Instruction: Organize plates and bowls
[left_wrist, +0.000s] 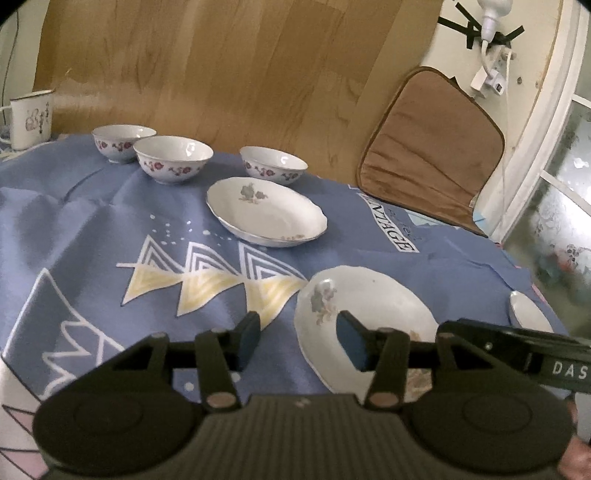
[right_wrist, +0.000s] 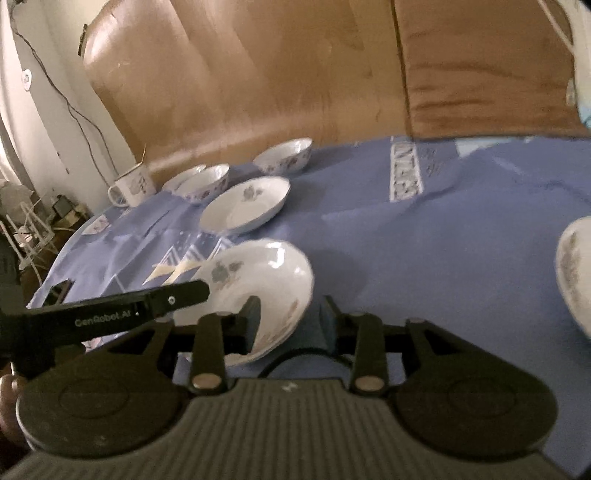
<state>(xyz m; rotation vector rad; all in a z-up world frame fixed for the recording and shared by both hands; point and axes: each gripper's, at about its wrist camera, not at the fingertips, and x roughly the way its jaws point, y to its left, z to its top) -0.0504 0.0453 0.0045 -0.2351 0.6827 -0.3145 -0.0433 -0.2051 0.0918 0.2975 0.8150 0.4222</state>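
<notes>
Three white bowls with red flowers stand at the back of the blue cloth; they also show in the right wrist view. A white floral plate lies mid-table, and shows in the right wrist view too. A nearer plate sits tilted between both grippers. My left gripper is open, its jaws straddling this plate's left rim. My right gripper is open around the same plate's right rim. A third plate lies at the far right, and its edge shows in the left wrist view.
An enamel mug stands at the back left corner, seen also in the right wrist view. A brown cushion leans against the wall at the back right. A wood-pattern board backs the table. The table edge drops off on the left.
</notes>
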